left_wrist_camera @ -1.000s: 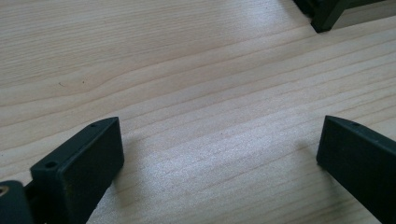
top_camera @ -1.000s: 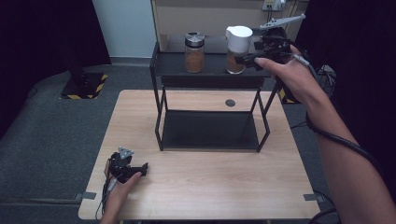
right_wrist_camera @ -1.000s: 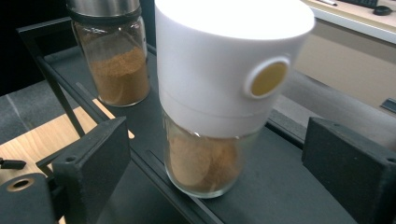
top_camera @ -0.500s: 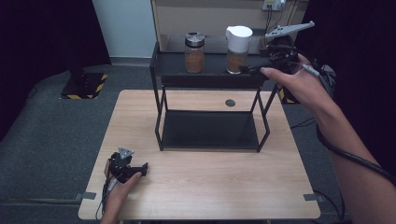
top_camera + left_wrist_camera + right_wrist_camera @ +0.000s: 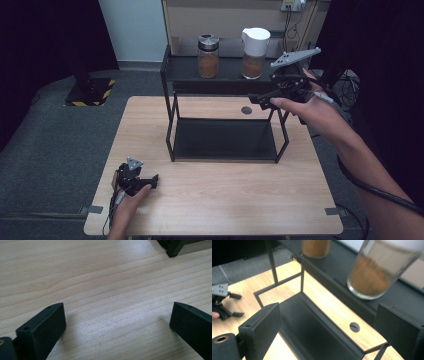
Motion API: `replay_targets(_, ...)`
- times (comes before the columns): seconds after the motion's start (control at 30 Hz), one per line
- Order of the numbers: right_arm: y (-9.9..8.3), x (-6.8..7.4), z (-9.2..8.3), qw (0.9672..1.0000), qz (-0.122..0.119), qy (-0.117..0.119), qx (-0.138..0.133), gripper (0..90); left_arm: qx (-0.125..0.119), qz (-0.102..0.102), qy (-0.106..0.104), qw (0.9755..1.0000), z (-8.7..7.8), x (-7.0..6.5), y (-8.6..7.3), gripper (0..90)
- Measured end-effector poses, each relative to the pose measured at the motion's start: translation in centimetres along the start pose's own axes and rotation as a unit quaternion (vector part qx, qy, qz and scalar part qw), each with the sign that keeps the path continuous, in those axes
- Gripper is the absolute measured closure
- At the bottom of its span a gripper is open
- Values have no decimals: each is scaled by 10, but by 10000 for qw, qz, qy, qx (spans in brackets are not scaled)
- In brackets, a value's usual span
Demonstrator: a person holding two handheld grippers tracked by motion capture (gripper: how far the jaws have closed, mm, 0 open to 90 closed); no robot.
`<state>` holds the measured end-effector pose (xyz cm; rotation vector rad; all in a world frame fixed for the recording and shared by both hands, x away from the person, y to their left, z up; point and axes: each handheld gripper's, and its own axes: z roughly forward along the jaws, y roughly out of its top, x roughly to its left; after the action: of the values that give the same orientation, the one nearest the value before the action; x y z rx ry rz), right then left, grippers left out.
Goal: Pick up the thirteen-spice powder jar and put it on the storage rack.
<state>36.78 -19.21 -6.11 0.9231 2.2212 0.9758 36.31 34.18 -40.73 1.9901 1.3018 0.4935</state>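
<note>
Since a second ago my right gripper (image 5: 263,98) has drawn back from the white-lidded jar (image 5: 255,52) on the black metal rack (image 5: 220,80), jaws wide and empty; placement looks done. Jar: clear glass, brown powder, upright on the rack's top shelf, beside a dark-lidded twin (image 5: 208,56). Left gripper (image 5: 117,322): open, empty, seemingly resting on the wood-grain table (image 5: 225,200) before the rack.

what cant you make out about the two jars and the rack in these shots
- White-lidded jar: right gripper view blurs it, and the top edge cuts off its lid.
- Dark-lidded jar: the same edge cuts off everything above its base.
- Brown contents: powder or grains, too small in the high view to tell.
- Rack: left gripper view catches one corner, cut off by the top edge.
- Right gripper: the hand hides its body in the high view.
</note>
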Motion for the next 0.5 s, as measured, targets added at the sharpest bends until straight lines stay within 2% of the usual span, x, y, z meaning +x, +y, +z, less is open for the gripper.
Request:
replay_targets(0.2,-13,8,8,9998,-19,42,175,80,0,1,1,10000,0,0,0,0)
replay_targets(0.5,-38,14,20,9994,20,186,281,80,6,-1,6,10000,0,0,0,0)
